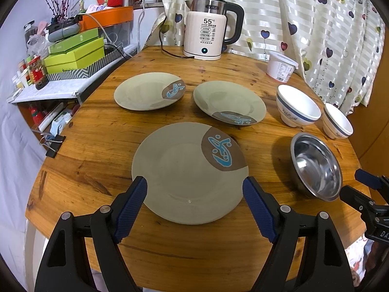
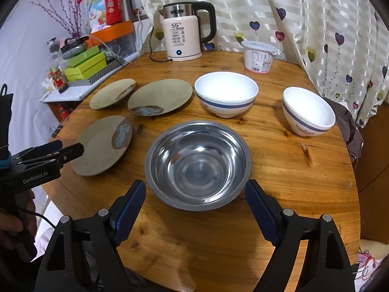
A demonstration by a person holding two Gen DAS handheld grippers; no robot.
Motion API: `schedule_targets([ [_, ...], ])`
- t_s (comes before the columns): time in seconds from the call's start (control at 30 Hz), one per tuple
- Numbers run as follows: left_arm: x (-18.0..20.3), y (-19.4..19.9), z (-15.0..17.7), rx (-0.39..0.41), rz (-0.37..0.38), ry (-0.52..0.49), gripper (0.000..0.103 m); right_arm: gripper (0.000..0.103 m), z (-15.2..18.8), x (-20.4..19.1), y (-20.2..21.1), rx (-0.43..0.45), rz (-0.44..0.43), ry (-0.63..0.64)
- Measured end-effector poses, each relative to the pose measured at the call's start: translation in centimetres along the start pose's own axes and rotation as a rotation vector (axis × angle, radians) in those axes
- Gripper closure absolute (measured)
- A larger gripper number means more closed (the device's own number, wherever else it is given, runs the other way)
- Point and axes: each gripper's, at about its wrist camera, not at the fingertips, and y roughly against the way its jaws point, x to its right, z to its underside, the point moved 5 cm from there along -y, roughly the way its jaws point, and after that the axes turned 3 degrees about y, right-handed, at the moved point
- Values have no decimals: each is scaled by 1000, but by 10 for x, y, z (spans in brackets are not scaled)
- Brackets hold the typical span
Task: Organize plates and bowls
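Round wooden surface (image 1: pixel 102 150), six dishes laid out singly, none stacked.

Plates: near plate (image 1: pixel 189 172) at the front left, fish motif on its upper right rim. Two more behind it, left rear plate (image 1: pixel 148 91) and right rear plate (image 1: pixel 228 102), close beside each other but apart.

Bowls: steel bowl (image 2: pixel 198 164) at the front, right of the near plate, with a gap of bare wood between. Behind it, first white bowl (image 2: pixel 226 93) with a blue band, just beside the right rear plate's rim. Second white bowl (image 2: pixel 307 110) further right, near the surface edge, tilted slightly.

Surroundings: electric kettle (image 1: pixel 209 28) at the back, display reading 55, cord trailing left. White lidded tub (image 1: pixel 280 65) right of it. Heart-print curtain (image 1: pixel 328 36) behind. Side shelf at left with green boxes (image 1: pixel 75 53).

Left gripper (image 1: pixel 194 188): fingers spread wide, straddling the near plate's front edge, blue pads level with the rim on both sides; contact cannot be judged. Held low, pointing straight back across the surface.

Right gripper (image 2: pixel 195 192): fingers equally wide apart, flanking the steel bowl's near rim, holding nothing. Same level, parallel pose.
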Motion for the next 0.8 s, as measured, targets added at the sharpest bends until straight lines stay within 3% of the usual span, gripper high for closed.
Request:
schedule_targets([
  [0.23, -4, -2, 0, 0, 6, 11, 22, 27, -2, -4, -2, -3, -18, -2],
  [0.8, -6, -3, 0, 9, 12, 26, 22, 28, -12, -19, -7, 0, -94, 12],
])
